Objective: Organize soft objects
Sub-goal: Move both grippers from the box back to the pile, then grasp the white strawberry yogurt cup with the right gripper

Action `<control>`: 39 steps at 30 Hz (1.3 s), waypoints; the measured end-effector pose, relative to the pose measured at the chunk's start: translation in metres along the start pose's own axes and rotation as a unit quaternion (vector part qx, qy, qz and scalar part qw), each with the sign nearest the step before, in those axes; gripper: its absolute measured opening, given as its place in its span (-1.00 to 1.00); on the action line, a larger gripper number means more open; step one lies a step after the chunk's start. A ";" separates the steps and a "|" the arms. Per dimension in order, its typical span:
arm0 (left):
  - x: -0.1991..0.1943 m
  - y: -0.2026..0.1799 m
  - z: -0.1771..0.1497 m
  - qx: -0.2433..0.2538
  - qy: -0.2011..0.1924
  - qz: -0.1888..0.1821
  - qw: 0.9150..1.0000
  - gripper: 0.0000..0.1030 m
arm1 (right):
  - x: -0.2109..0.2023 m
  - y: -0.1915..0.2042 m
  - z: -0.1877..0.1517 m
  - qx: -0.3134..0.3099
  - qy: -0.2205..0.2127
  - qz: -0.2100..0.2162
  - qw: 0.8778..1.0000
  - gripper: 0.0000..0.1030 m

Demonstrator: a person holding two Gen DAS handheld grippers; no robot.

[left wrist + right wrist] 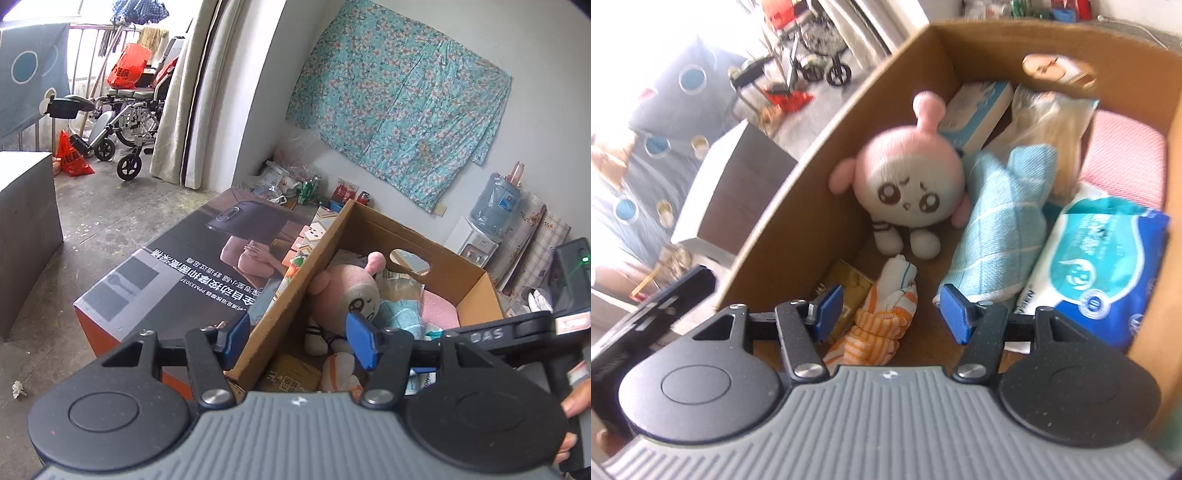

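Cardboard box (812,177) open-topped. Inside: pink plush doll (908,184) at 11 o'clock against the wall, blue towel (997,229) just beside at 3 o'clock, striped socks (882,314) at 6. Right gripper (886,314) spread above socks; left gripper (299,336) spread, empty.

Inside cardboard box (798,206): plush doll (912,184) against left wall, folded towel (1001,229) just right of it, wipes pack (1100,266) further right, striped cloth (886,310) in front of doll.
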State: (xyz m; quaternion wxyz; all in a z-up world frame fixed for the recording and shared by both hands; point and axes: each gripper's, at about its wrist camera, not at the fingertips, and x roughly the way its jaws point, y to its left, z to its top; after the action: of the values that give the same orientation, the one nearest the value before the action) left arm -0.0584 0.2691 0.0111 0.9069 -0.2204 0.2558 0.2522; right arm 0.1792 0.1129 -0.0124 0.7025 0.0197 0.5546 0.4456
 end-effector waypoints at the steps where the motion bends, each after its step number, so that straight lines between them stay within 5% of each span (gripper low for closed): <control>1: -0.002 -0.003 -0.001 0.002 -0.002 -0.001 1.000 0.24 | -0.009 -0.001 -0.003 0.002 -0.010 0.006 1.000 0.21; 6: -0.011 -0.026 -0.003 0.020 -0.010 -0.026 0.999 0.48 | -0.059 -0.010 -0.028 0.010 -0.068 0.017 0.998 0.46; 13: -0.024 -0.082 -0.020 0.078 -0.005 -0.101 0.992 0.80 | -0.128 -0.042 -0.094 0.037 -0.158 -0.019 0.986 0.73; 25: -0.009 -0.229 -0.094 0.210 0.047 -0.250 0.944 0.85 | -0.238 -0.157 -0.188 0.130 -0.247 -0.142 0.950 0.77; 31: 0.007 -0.287 -0.131 0.256 0.060 -0.290 0.920 0.79 | -0.252 -0.218 -0.207 0.185 -0.250 -0.200 0.929 0.77; 35: 0.021 -0.315 -0.151 0.295 0.068 -0.293 0.907 0.46 | -0.230 -0.253 -0.195 0.198 -0.217 -0.217 0.931 0.77; 39: 0.033 -0.319 -0.158 0.295 0.087 -0.292 0.906 0.26 | -0.207 -0.278 -0.175 0.194 -0.176 -0.230 0.937 0.77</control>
State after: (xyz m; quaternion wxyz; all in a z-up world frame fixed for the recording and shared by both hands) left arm 0.0921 -0.0509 -0.0434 0.9378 -0.0289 0.3202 -0.1312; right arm 0.2100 -0.2709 -0.0670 0.8548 0.1055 0.4871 0.1446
